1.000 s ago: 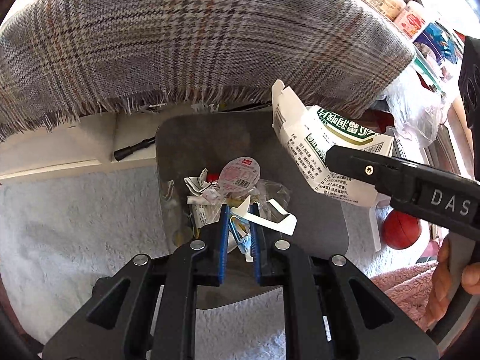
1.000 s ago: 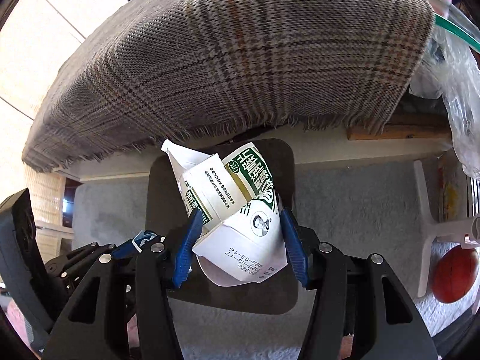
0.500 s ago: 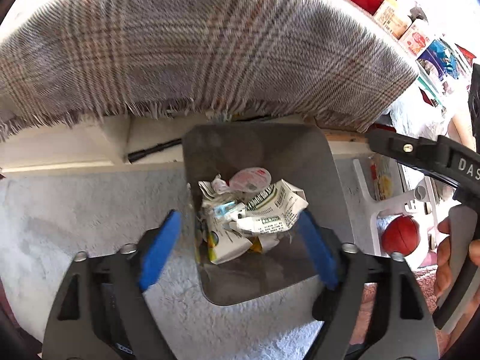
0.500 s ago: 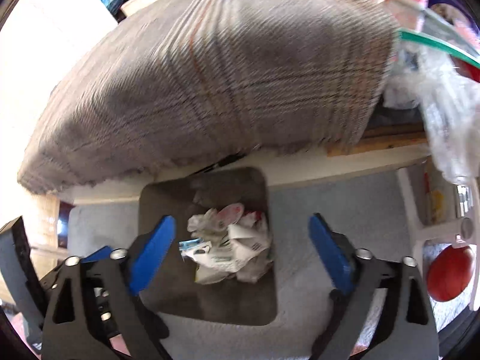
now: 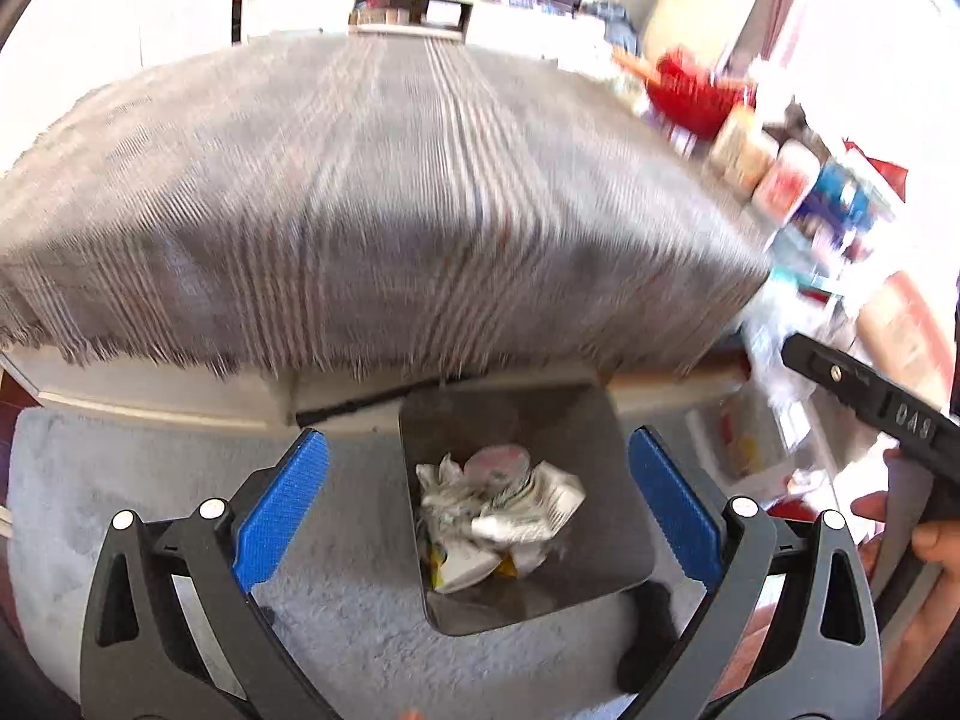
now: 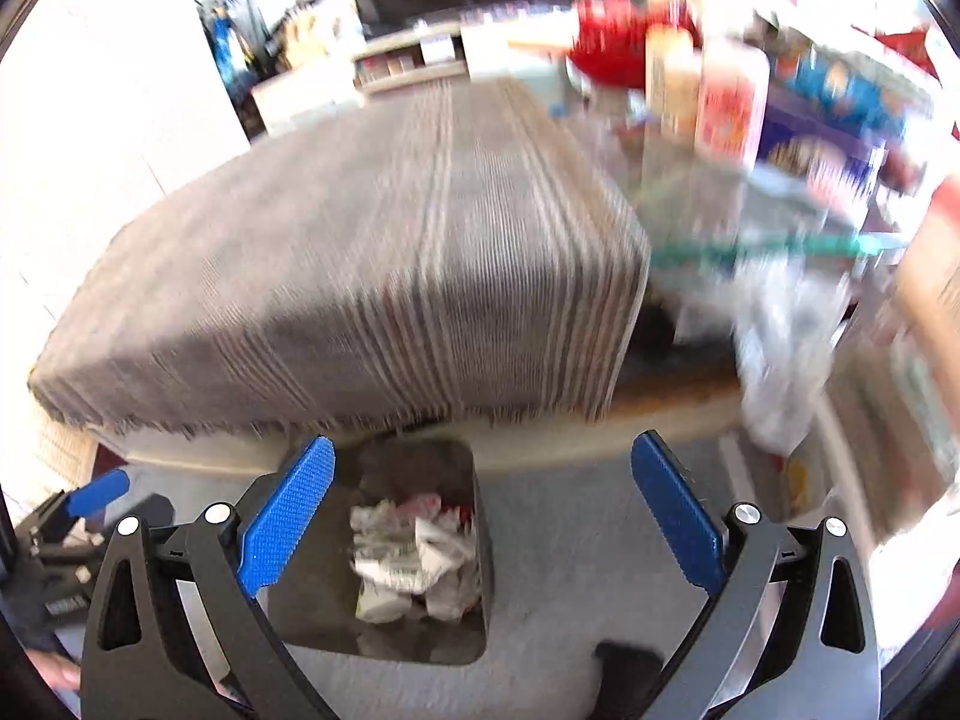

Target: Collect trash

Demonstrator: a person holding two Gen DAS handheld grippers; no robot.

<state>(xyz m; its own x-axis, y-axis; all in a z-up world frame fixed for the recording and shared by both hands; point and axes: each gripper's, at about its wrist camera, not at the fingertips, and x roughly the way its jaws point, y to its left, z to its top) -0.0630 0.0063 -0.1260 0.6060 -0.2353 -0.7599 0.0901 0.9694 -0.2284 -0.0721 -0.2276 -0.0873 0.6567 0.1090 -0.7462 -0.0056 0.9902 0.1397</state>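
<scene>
A dark square trash bin (image 5: 606,438) stands on the carpet below both grippers. It holds crumpled white cartons, wrappers and a round foil lid (image 5: 498,498). My left gripper (image 5: 477,441) hangs above the bin, its jaws opening wide, with nothing between the blue pads (image 5: 282,510). The right wrist view shows the same bin (image 6: 300,618) and trash (image 6: 414,558) under my right gripper (image 6: 483,441), which is open and empty. One black finger of the right gripper (image 5: 870,396) crosses the right side of the left wrist view.
A table draped in grey plaid cloth (image 5: 372,210) overhangs the bin's far side. Grey carpet (image 5: 120,510) surrounds the bin. Packages, a red bowl (image 5: 690,90) and a plastic bag (image 6: 780,348) crowd the right. A person's hand (image 5: 936,540) holds the right gripper.
Both grippers opened: the left let go of a small wrapper, the right a green and white carton, and both now lie in the bin. Both grippers have risen and tilted up.
</scene>
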